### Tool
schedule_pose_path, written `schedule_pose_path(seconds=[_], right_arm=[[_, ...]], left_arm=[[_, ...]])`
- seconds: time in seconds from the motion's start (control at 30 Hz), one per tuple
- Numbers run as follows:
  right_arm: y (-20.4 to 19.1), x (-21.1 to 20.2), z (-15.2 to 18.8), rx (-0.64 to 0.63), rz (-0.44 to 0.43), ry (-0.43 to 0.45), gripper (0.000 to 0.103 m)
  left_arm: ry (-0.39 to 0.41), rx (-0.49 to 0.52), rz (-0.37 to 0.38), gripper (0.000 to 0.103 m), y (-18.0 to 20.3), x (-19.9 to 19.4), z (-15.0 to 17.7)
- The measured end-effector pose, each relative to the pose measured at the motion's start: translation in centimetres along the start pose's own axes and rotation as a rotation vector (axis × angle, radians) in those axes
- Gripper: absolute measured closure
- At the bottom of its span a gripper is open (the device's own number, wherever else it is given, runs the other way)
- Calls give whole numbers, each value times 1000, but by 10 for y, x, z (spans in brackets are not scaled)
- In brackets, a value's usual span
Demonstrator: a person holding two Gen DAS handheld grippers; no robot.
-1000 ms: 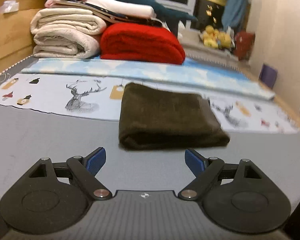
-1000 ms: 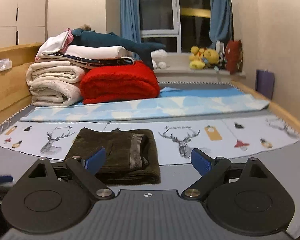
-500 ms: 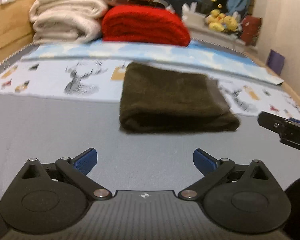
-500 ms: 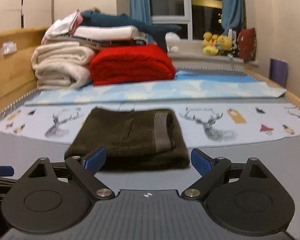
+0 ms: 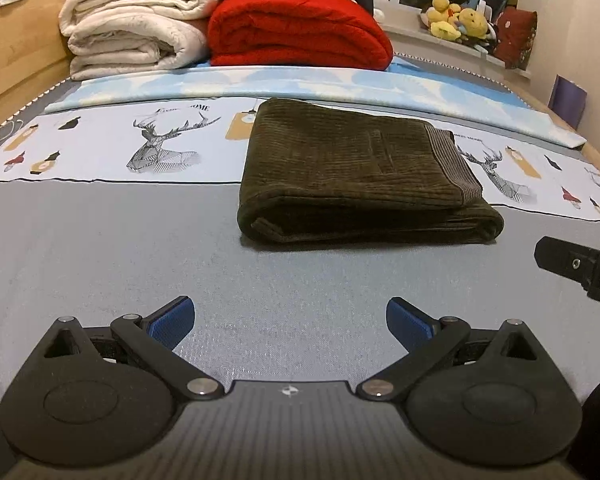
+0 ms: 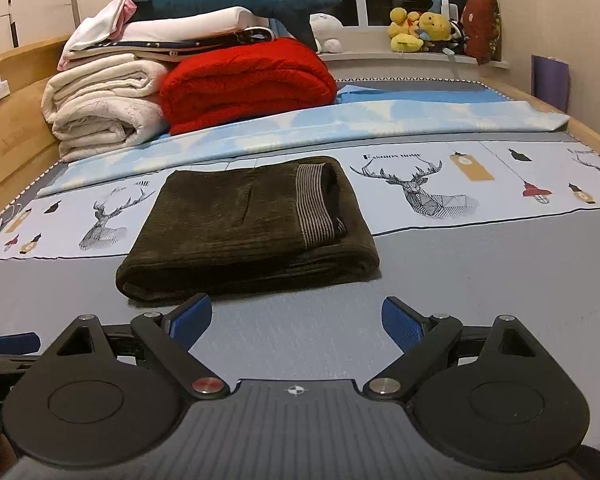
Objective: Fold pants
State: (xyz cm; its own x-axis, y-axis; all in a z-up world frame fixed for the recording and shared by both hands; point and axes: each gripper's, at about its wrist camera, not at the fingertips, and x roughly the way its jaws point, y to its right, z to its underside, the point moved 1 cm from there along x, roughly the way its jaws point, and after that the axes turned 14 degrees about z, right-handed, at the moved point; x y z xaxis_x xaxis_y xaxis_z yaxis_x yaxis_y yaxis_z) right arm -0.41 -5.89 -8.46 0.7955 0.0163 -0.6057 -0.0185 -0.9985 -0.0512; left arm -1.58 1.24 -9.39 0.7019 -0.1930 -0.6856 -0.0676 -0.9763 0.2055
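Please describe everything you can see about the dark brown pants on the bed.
The pants are dark olive-brown, of ribbed fabric that looks like corduroy, folded into a thick, flat rectangle of several layers. A striped grey waistband lies across the top near their right end, and a straight seam or pocket line marks the upper face. They rest on the bed, partly on the grey sheet and partly on the deer-print cloth. Neither open gripper touches them.

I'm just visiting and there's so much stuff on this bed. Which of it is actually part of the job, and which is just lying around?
Part of the job:
- folded brown pants
- left gripper, open
- right gripper, open

Just lying about:
- red blanket
- cream blanket
- shark plush
- yellow soft toys
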Motion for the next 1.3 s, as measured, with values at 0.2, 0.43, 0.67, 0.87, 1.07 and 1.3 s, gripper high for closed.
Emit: schedule_pose_path(seconds=[0.2, 0.43, 0.67, 0.87, 1.07, 1.3], right_arm=[[-4, -1, 2, -35, -3, -1, 10], [-7, -2, 3, -60, -1, 0, 10], [-9, -2, 5, -77, 1, -3, 10], [-11, -2, 6, -87, 1, -3, 10], [-12, -2, 6, -89, 1, -2, 10], [-12, -2, 6, -90, 2, -1, 10]], left_arm=[[0, -15, 1, 1, -2, -1, 1], [2, -8, 6, 1, -1, -2, 1], [8, -6, 12, 1, -1, -4, 1], [11, -5, 12, 1, 0, -5, 1], [12, -3, 12, 1, 1, -5, 1], [13, 1, 14, 1, 0, -6, 0]])
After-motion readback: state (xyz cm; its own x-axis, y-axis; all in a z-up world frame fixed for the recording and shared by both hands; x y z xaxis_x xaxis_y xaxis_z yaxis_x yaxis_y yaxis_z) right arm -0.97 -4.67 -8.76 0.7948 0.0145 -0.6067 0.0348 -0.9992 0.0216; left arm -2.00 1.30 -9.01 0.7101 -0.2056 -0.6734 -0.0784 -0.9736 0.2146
